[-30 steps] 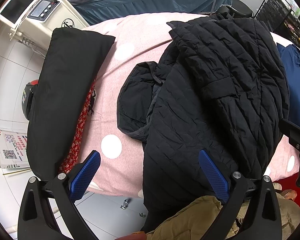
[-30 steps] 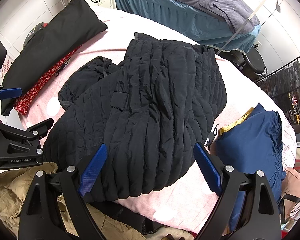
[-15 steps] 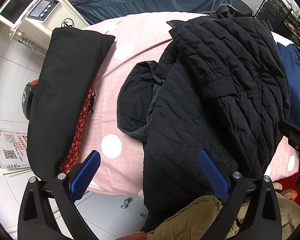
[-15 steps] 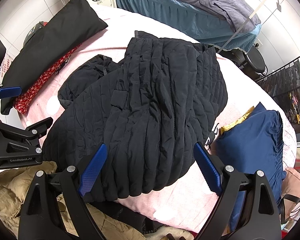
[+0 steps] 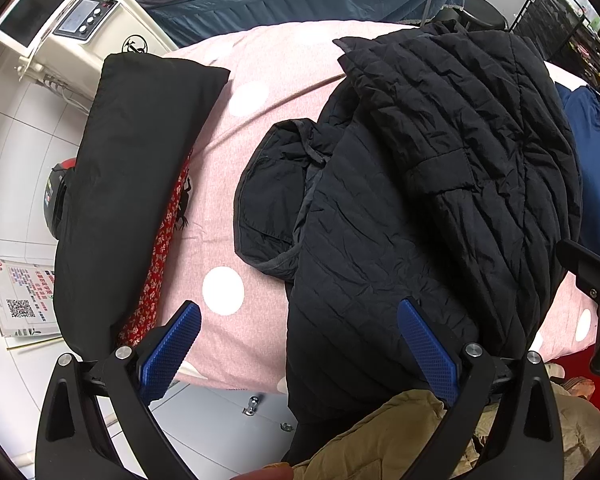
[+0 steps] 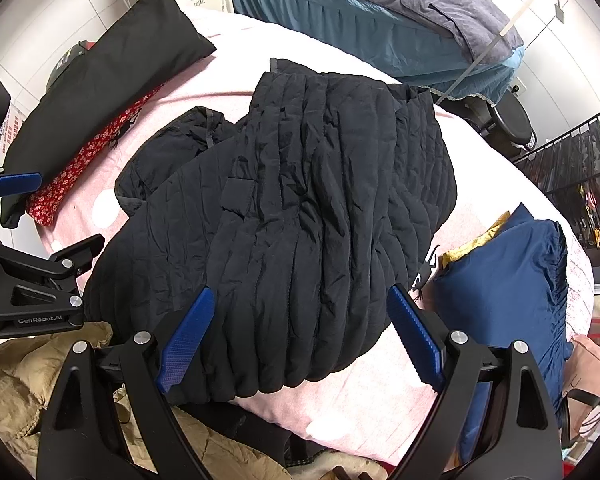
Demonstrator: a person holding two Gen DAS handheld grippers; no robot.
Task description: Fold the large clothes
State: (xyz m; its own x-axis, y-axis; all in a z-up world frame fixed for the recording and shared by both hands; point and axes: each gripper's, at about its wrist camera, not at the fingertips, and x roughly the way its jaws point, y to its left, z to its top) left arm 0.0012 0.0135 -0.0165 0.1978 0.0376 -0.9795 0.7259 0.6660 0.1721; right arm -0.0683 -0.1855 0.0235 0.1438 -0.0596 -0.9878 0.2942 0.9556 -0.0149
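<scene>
Now, left to right across my two sets of fingers:

Pillow (image 5: 140,184): black, well out past my left gripper's left finger, with a red floral cloth (image 5: 160,248) tucked at its edge; not my concern.

Left gripper (image 5: 300,348): fingers spread wide, nothing between them. Its left pad hangs over bare pink sheet (image 5: 236,184), its right pad over the jacket's near edge.

Hood (image 5: 272,204): ahead of the left gripper, sticking out to the left of the jacket body. I judge it should be tucked in before the next fold.

Jacket (image 6: 300,220): black, quilted, lying bunched on the sheet straight ahead of both grippers, its near hem spilling off the bed edge toward me.

Right gripper (image 6: 300,340): fingers also released and wide apart, poised over the jacket's near, rounded edge.

How I'd do it well: pinch a full bite of the puffy fabric, both layers, at matching points near each side; lift together so the quilting doesn't slide, then lay it flat and even.

Blue bundle (image 6: 512,292): beyond my right gripper's right finger, near the jacket; keep the fold off it.
</scene>
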